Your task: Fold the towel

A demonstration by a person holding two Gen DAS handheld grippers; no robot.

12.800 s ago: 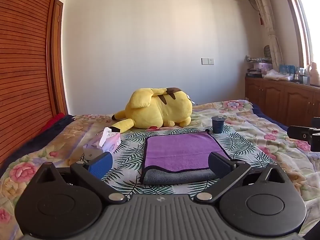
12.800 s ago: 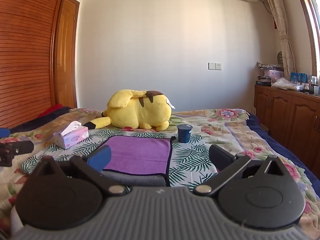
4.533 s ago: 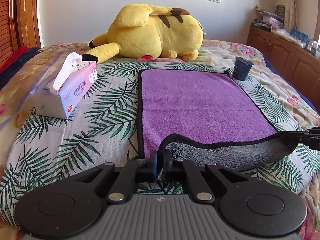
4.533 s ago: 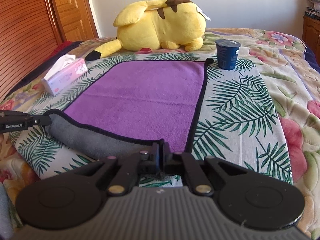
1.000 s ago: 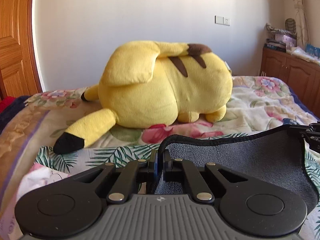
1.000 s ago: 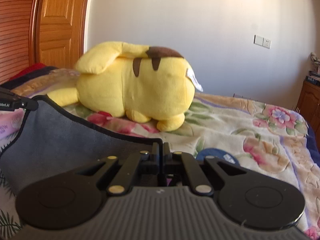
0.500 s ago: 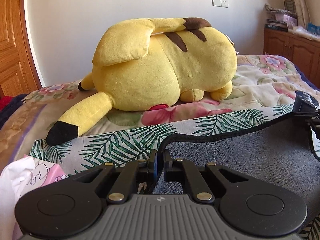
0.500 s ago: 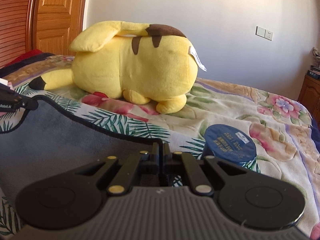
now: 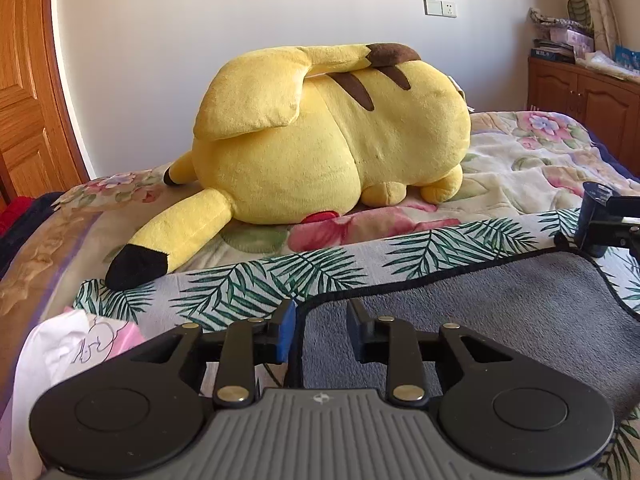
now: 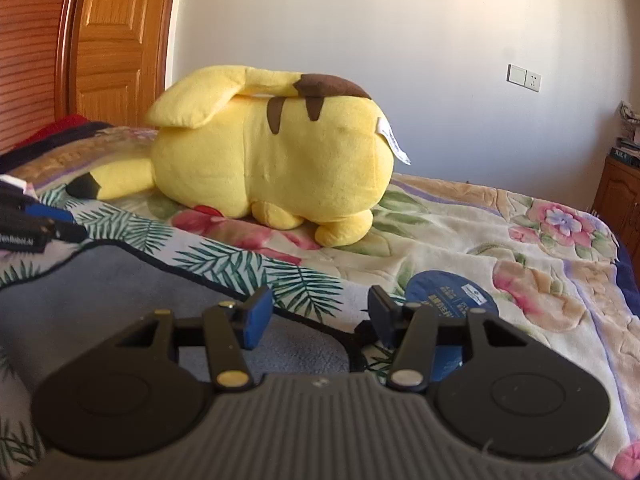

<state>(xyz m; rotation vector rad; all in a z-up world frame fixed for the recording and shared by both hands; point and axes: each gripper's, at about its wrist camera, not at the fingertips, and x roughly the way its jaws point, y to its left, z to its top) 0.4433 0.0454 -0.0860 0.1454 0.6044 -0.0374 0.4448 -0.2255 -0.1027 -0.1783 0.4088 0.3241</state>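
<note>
The towel [image 9: 460, 320] lay on the bed [image 9: 520, 160], grey side up, with its black-bound far edge running across the palm-leaf sheet [image 9: 248, 284] just short of the yellow plush toy [image 9: 332, 136].

The left tongs [image 9: 321, 326] stood parted, with nothing held. The towel's far left corner lay in the gap between the two fingers, the bound edge curving round close to the blue pad of the left finger; whether the fingers touched the cloth could not be made out. A white and pink tissue pack [image 9: 76, 348] sat just to the left of these tongs.

The right tongs [image 10: 320, 314] stood parted too, a little wider, and held nothing. The towel [image 10: 120, 304] spread to the left and under the left finger, and its far right corner with the black binding ran down between the two fingers. A dark blue cup [image 10: 448, 296] stood on the bed just behind the right finger, near that corner. The left tongs [image 10: 36, 220] showed at the towel's other far corner, at the left edge of the right wrist view.
</note>
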